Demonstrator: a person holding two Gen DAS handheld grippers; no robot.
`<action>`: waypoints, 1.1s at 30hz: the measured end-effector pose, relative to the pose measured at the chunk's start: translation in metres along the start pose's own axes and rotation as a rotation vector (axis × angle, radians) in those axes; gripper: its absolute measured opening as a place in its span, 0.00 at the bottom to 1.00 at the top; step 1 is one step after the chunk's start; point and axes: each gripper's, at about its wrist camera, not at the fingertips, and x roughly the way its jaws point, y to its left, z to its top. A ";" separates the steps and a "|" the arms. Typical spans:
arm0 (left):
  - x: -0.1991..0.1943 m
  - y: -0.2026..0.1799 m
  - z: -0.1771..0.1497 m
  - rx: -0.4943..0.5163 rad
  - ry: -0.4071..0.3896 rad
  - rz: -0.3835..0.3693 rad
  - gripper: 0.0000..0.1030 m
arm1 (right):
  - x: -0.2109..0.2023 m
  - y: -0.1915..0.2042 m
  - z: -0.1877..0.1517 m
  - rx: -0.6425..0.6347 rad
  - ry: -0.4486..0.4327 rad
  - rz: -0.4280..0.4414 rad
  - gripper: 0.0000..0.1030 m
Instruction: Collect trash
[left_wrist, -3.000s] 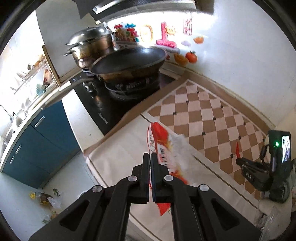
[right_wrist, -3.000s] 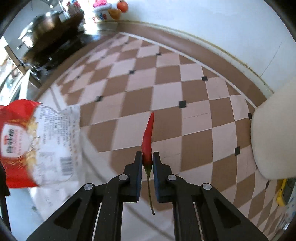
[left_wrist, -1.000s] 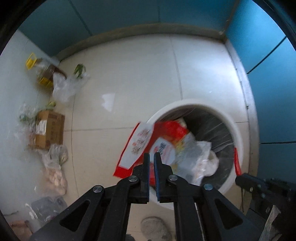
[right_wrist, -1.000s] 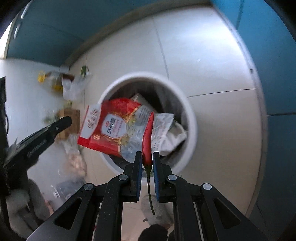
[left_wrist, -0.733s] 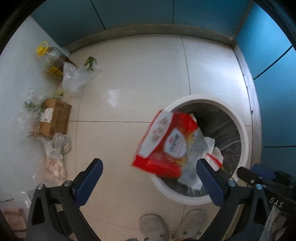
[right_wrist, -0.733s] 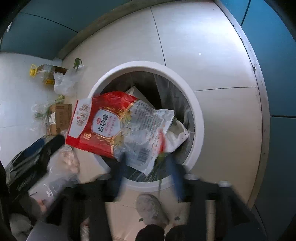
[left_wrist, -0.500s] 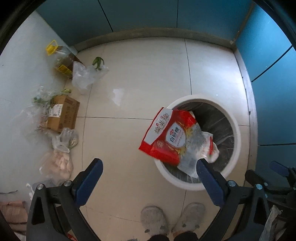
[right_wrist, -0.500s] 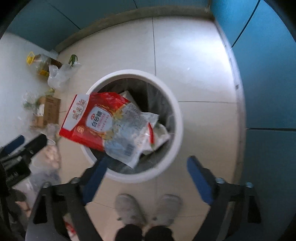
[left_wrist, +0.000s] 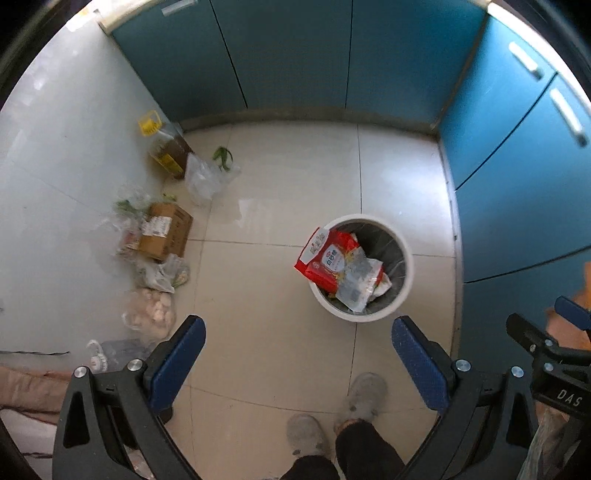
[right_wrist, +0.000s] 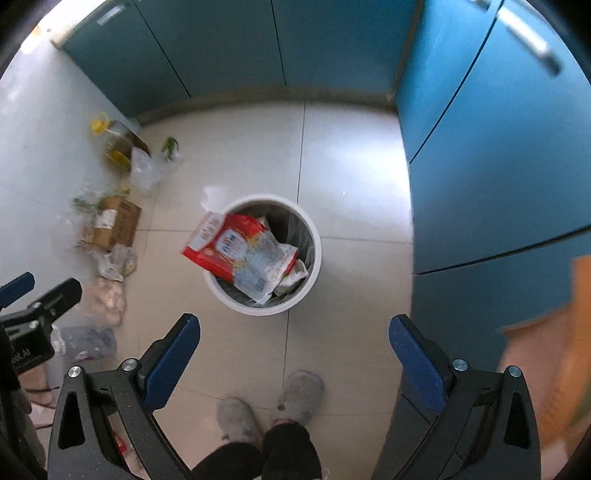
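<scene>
While both tools hang above the floor: nothing is held.
Left gripper (left_wrist: 297, 354): fingers spread wide, empty.
Right gripper (right_wrist: 293, 345): fingers spread wide, empty.
Red sugar bag (left_wrist: 327, 263): lies across the bin's left rim, partly overhanging.
Handling: looks light, thin and crinkly, likely slippery; pinch a flat edge or corner.
White trash bin (left_wrist: 404, 284): dark liner, holds the bag plus crumpled white wrappers.

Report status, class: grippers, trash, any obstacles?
Left gripper open, right gripper open, both empty. Red bag lies in white bin, overhanging rim. Nothing in the way.
</scene>
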 end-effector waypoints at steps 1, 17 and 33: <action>-0.020 0.002 -0.004 0.001 -0.010 -0.016 1.00 | -0.018 0.002 -0.002 -0.001 -0.014 0.000 1.00; -0.289 0.028 -0.089 0.061 -0.220 -0.145 1.00 | -0.359 0.012 -0.125 0.082 -0.232 0.028 1.00; -0.420 0.037 -0.162 0.053 -0.261 -0.393 1.00 | -0.534 0.021 -0.233 0.073 -0.312 0.189 1.00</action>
